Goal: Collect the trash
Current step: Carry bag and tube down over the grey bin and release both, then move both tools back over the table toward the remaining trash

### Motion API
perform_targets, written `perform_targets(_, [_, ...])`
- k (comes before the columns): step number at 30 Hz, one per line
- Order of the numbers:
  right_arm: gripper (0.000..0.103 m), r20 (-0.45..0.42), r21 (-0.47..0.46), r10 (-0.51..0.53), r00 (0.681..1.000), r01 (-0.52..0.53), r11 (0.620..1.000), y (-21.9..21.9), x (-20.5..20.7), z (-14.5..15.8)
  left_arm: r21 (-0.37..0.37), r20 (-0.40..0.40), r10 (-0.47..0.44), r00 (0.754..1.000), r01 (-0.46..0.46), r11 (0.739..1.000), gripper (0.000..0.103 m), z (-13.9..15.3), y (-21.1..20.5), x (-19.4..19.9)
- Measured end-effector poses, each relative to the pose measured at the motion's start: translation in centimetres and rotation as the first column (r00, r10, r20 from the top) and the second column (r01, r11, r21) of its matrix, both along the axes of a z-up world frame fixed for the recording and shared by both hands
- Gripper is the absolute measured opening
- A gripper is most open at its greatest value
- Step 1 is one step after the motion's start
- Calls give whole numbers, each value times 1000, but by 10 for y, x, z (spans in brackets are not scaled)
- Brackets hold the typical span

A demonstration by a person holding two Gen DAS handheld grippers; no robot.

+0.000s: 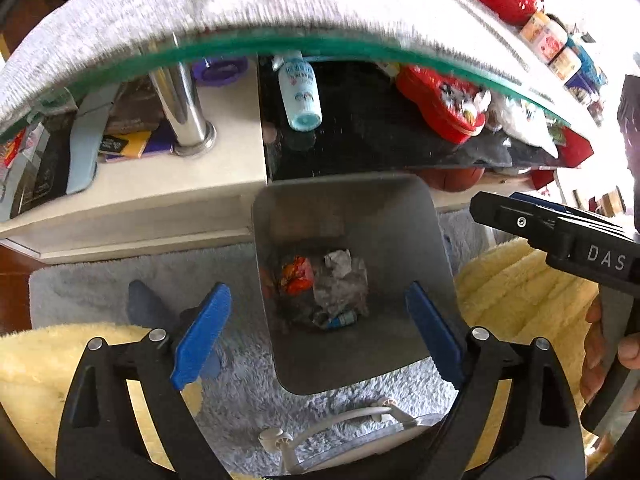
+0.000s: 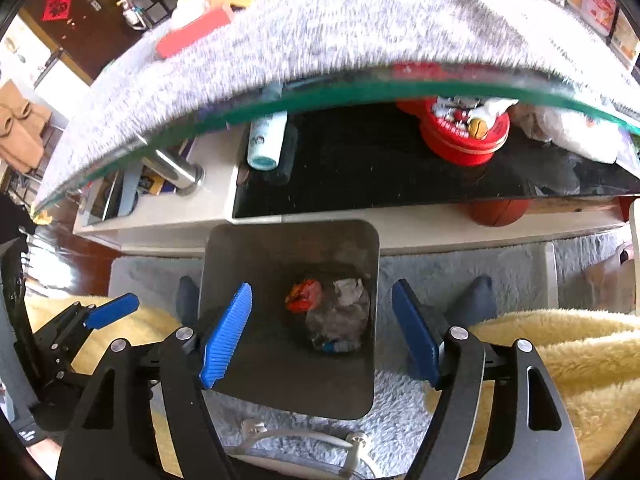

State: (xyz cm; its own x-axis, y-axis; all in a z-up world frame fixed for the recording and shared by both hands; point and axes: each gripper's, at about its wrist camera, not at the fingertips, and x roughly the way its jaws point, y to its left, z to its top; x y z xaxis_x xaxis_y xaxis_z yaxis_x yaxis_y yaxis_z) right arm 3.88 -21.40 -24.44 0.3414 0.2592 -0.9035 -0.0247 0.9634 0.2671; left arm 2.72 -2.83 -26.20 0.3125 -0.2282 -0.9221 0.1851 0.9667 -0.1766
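A grey bin (image 1: 384,216) (image 2: 248,248) stands on the pale rug below both grippers. At its bottom lie a red-orange wrapper (image 1: 297,274) (image 2: 304,295), a crumpled clear plastic bag (image 1: 342,284) (image 2: 344,312) and a small blue-capped tube (image 1: 342,321) (image 2: 338,347). My left gripper (image 1: 320,334) hangs open above the bin with nothing between its blue pads. My right gripper (image 2: 322,334) is open too, over the bin's right side, and empty. The right gripper's black body (image 1: 560,236) shows at the right of the left wrist view.
A glass tabletop edge (image 1: 280,46) (image 2: 400,92) under a grey cloth overhangs a lower shelf holding a white bottle (image 1: 300,92), a red tin (image 1: 444,104) (image 2: 464,136) and books. A chrome leg (image 1: 184,108), yellow fleece (image 2: 560,344), a basketball (image 2: 498,210) and a white cable (image 1: 340,416) surround the bin.
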Motion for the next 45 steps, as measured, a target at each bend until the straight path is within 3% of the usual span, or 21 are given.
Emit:
perform_targets(14, [74, 123, 17, -43, 991, 41, 999, -17, 31, 56, -24, 104, 43, 994, -41, 999, 85, 55, 16, 30])
perform_targets(24, [74, 189, 12, -11, 982, 8, 1000, 0, 90, 81, -9, 150, 65, 986, -65, 998, 85, 74, 21, 74])
perform_targets(38, [73, 186, 65, 47, 981, -59, 996, 46, 188, 80, -12, 155, 92, 984, -91, 996, 85, 75, 22, 130])
perform_targets(45, [64, 147, 86, 58, 987, -71, 994, 58, 221, 65, -26, 151, 101, 983, -98, 995, 85, 73, 17, 153])
